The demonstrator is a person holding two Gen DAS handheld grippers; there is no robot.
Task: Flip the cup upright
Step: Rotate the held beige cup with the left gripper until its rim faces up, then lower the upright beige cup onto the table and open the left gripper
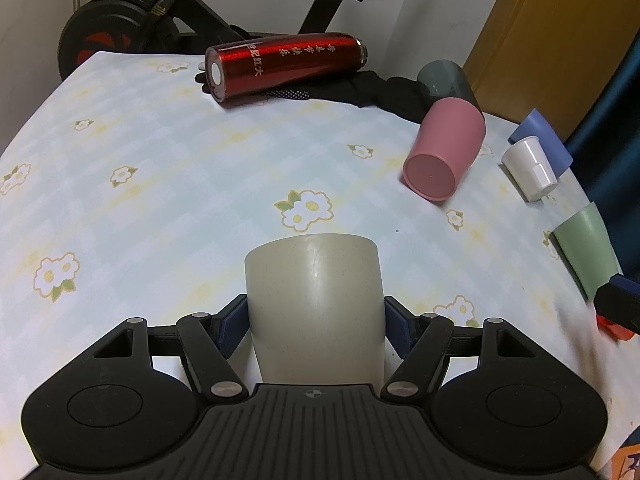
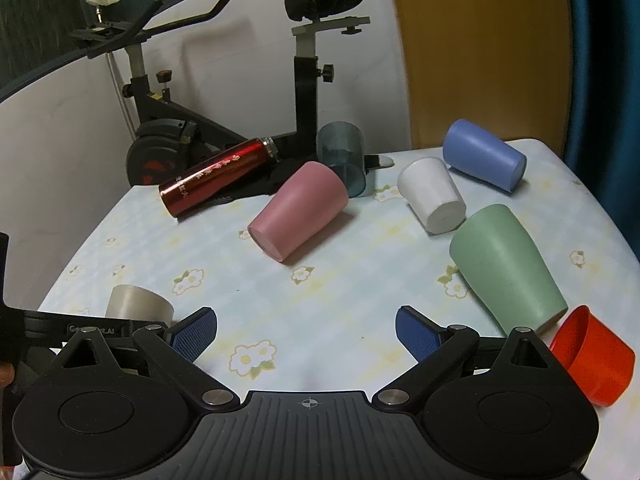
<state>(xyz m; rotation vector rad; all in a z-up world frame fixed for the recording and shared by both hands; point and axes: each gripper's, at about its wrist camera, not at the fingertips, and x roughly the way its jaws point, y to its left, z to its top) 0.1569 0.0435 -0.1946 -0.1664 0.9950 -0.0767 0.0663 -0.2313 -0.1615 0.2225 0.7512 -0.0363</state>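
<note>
A beige cup (image 1: pixel 314 308) stands between the blue pads of my left gripper (image 1: pixel 316 328), which is shut on its sides. Its wider end is up and its narrow end is hidden behind the gripper body. The same cup (image 2: pixel 138 302) shows at the lower left of the right wrist view, held by the left gripper. My right gripper (image 2: pixel 306 330) is open and empty above the tablecloth. A pink cup (image 1: pixel 444 152) (image 2: pixel 298 216), a green cup (image 2: pixel 506 268), a white cup (image 2: pixel 434 196), a blue cup (image 2: pixel 482 154) and a red cup (image 2: pixel 592 364) lie on their sides.
A red metal flask (image 1: pixel 286 64) (image 2: pixel 216 176) lies on a black cloth (image 1: pixel 384 92) at the table's far side. A clear teal cup (image 2: pixel 344 156) lies next to the pink cup. An exercise bike (image 2: pixel 304 76) stands behind the table. The floral tablecloth (image 1: pixel 160 200) covers the table.
</note>
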